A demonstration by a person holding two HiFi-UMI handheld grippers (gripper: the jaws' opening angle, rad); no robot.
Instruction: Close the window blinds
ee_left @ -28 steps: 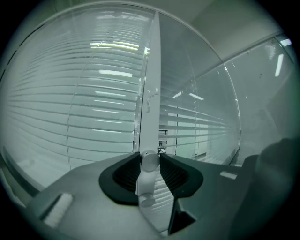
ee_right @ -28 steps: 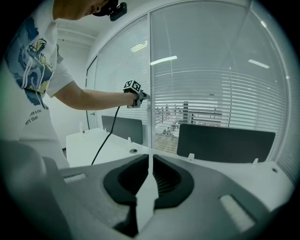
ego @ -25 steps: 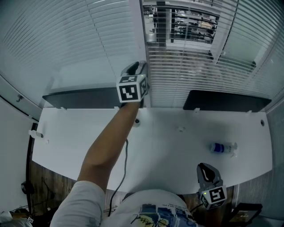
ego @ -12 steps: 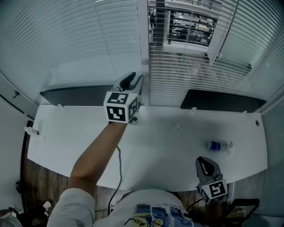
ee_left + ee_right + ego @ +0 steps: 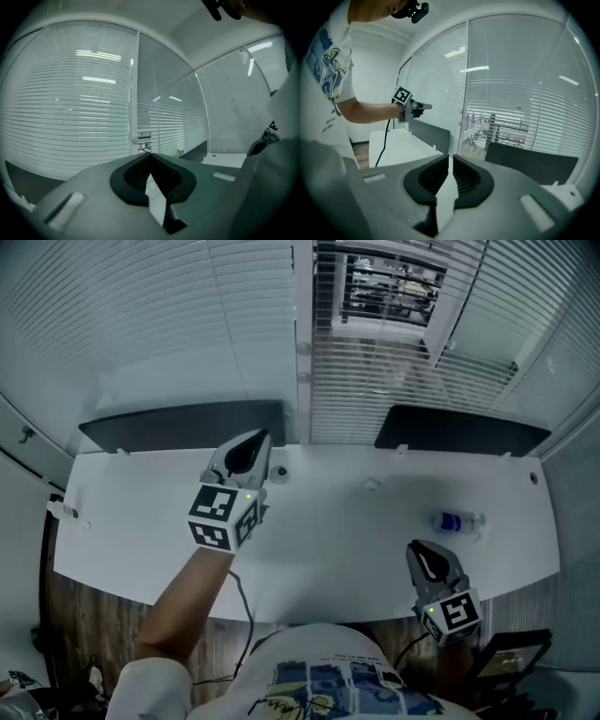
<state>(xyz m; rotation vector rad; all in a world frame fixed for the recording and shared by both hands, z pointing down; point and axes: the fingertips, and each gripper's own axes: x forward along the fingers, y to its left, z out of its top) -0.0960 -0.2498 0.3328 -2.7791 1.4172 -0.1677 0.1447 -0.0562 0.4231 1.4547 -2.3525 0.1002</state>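
The left blind has its slats shut flat. Slats of the middle blind still let a room show through near the top. My left gripper hovers over the white table, a short way back from the window post. Its jaws have just been closing and now stand shut with nothing between them, as the left gripper view confirms. Low at the table's near edge, my right gripper is also shut and empty. The right gripper view shows the left gripper in front of the blinds.
Two dark panels stand along the table's far edge below the windows. A small bottle lies on the table's right part. A cable hangs from the left gripper past the table's front edge.
My left gripper has drawn back from the window post toward me, over the table, and its jaws have closed on nothing. The right gripper has risen slightly.
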